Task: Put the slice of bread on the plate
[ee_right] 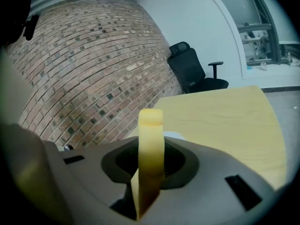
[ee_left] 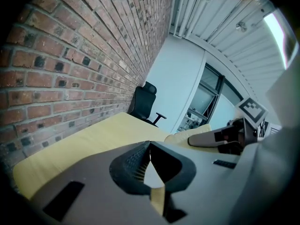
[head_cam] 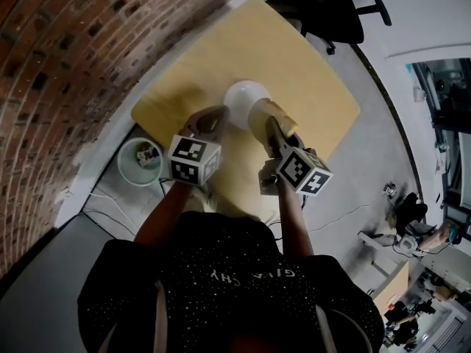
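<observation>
Edgewise, right hand-held gripper (ee_right: 150, 165) clamps bread slice (ee_right: 151, 125) — near plate (head_cam: 241, 98).

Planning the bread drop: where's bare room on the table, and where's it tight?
Bare: the plate, the table beyond it toward the office chair, and the strip along the brick wall. Crowded: the near edge, where the left claw and the right claw, holding the slice of bread, meet the plate.

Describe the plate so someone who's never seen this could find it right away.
Find the pale wooden table beside the brick wall. Near its middle sits the plate: round and plain white, the only dish on the tabletop, lighter than the yellowish slice of bread held next to it.
</observation>
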`<move>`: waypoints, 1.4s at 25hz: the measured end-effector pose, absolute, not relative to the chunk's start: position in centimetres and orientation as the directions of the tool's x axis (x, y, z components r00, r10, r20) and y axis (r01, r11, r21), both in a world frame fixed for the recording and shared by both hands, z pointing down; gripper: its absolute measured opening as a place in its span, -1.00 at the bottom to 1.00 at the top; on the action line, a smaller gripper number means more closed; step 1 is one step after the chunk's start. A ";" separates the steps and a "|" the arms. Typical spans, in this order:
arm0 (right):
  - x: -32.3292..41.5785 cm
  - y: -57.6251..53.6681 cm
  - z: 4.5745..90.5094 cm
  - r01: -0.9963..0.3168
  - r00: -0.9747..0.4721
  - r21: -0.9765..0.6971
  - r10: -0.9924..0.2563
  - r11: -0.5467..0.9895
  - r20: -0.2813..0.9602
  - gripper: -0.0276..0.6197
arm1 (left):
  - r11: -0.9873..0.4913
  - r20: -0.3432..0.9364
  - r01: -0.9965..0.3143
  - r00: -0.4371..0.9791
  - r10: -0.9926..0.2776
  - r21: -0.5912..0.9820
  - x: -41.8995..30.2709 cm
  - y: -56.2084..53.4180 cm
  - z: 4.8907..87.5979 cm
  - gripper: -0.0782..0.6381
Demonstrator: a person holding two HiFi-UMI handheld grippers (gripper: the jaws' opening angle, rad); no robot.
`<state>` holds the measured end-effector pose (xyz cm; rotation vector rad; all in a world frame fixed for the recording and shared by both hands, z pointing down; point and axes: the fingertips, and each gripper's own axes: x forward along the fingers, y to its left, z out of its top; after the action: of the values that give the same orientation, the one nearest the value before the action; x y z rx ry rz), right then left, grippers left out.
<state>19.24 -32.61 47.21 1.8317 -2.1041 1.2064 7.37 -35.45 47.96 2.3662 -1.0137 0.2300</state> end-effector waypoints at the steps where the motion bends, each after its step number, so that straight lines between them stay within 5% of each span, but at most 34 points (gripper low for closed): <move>1: 19.2 -33.1 47.8 -0.868 -0.277 -0.495 -0.786 -0.042 0.553 -0.63 | -0.561 0.357 -0.713 0.698 -0.621 0.420 7.3 -35.8 48.3 -0.75; 24: 15.3 -39.4 55.2 -0.582 -0.578 -0.812 -0.683 -0.039 0.447 -0.63 | -0.473 0.347 -0.793 0.599 -0.721 0.384 4.0 -35.4 51.2 -0.75; 29: 15.6 -38.9 55.7 -0.672 -0.531 -0.740 -0.677 -0.029 0.509 -0.57 | -0.463 0.339 -0.796 0.591 -0.732 0.390 3.4 -34.8 51.1 -0.75; 35: 16.6 -38.7 55.4 -0.880 -0.379 -0.471 -0.675 0.053 0.633 -0.25 | -0.464 0.336 -0.793 0.595 -0.730 0.395 3.6 -34.4 51.0 -0.75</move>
<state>16.57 -38.70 55.35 1.5873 -2.0880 1.2316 3.59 -34.39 51.00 2.3089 -1.2064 0.1618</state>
